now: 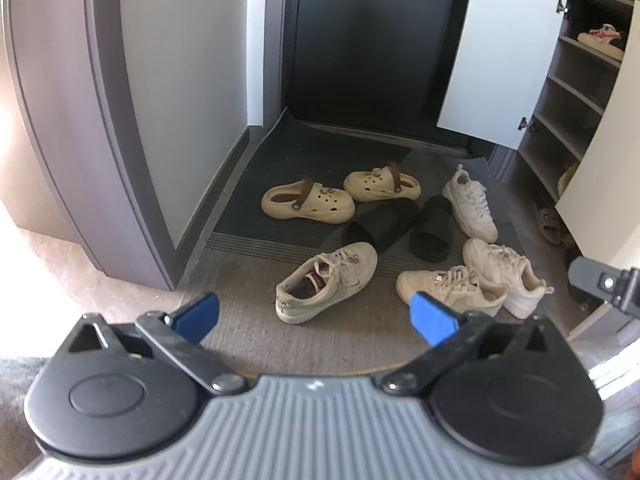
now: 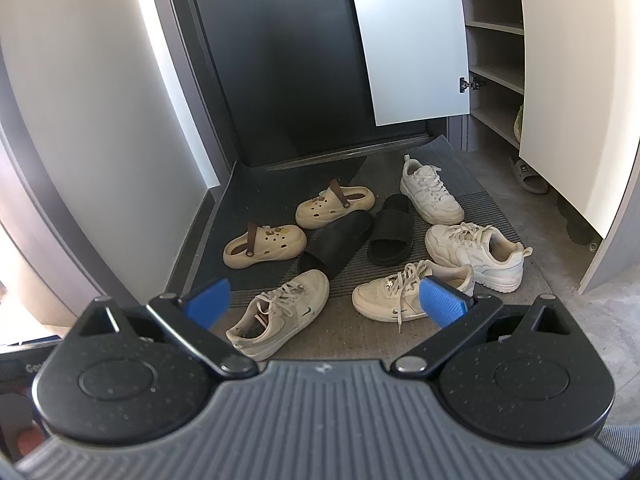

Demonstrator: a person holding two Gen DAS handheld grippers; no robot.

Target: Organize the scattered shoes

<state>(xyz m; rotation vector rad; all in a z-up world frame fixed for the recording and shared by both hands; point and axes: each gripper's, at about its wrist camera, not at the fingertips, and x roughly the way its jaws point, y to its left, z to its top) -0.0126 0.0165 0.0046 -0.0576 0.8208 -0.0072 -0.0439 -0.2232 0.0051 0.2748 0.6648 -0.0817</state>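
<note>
Both grippers were held above the entrance floor, short of the shoes. The left gripper (image 1: 316, 316) had its blue-padded fingers spread wide with nothing between them; the right gripper (image 2: 326, 304) stood likewise parted and empty. Eight shoes lay scattered on and around a dark doormat (image 2: 240, 200) before a dark door (image 2: 280, 60). Two cream clogs with brown straps lay at the left: the nearer clog (image 2: 264, 245) and the farther clog (image 2: 335, 207), close together but pointing different ways. Two black slides occupied the middle, the left slide (image 2: 335, 245) touching the farther clog and the right slide (image 2: 391, 230) just beside it. A white sneaker (image 2: 431, 190) lay farthest back on the right, near the right slide. A second white sneaker (image 2: 476, 254) lay nearer, its heel toward the cabinet. Two cream low-top sneakers lay nearest the grippers: one (image 2: 280, 314) at the left, partly on the mat edge, and one (image 2: 400, 294) at the right, touching the second white sneaker (its laces trailed loose onto the floor). At the right an open shoe cabinet (image 2: 492, 40) showed several shelves, its white door (image 2: 412, 40) swung outward. A grey slipper (image 2: 528, 178) lay on the floor below the cabinet
</note>
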